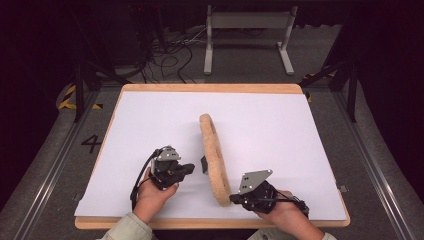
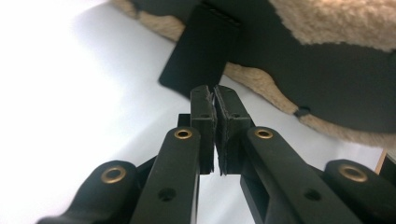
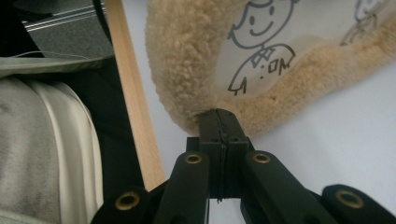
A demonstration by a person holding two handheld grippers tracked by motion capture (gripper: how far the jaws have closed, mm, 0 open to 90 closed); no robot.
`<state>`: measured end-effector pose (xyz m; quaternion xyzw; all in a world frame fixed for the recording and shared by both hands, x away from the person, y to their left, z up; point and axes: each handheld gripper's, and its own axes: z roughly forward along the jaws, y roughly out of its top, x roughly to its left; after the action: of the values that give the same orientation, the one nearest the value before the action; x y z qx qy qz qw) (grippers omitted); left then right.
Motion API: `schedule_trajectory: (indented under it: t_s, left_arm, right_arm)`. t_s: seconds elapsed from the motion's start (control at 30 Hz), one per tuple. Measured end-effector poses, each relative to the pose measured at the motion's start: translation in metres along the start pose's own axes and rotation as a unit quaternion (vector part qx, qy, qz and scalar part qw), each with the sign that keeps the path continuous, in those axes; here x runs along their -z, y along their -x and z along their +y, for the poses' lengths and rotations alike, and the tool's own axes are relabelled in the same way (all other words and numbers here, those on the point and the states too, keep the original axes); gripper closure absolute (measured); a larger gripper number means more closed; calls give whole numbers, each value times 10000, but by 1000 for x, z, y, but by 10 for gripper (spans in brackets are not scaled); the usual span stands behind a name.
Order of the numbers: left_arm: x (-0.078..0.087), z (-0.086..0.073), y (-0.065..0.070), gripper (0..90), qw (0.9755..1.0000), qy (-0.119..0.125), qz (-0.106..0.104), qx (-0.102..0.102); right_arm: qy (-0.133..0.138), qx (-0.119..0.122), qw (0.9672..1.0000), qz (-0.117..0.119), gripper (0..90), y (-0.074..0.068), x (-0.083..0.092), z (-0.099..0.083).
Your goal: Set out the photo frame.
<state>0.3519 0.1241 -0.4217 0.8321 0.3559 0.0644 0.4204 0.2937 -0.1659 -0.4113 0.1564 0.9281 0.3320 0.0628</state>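
Fleecy ring cover (image 1: 214,157) stands on edge at frame centre of white tabletop (image 1: 140,125), long axis running from lower right toward upper centre. Right gripper (image 1: 235,198) fingers clamped on its near rim. Left gripper (image 1: 192,167) fingers together, empty, just left of black tab (image 1: 204,164).

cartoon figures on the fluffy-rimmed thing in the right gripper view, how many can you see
2. One smiling figure is drawn on the pale panel inside the fluffy rim, just above the right gripper. A second is cut off at the top right corner. More may be hidden.

The fleecy ring (image 2: 336,23) is cut off by the left gripper view's top edge, blurred.
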Motion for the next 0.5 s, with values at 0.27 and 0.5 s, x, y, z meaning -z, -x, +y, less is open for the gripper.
schedule_trajectory:
  t_s: [0.27,0.5]
  left_arm:
    - [15,-15,-4,865,9997,54,88,233]
    - [28,-28,2,859,9995,49,87,292]
  right_arm:
    - [18,202,9994,295,900,-8,-16,16]
    - [54,329,9984,453,900,-14,-29,29]
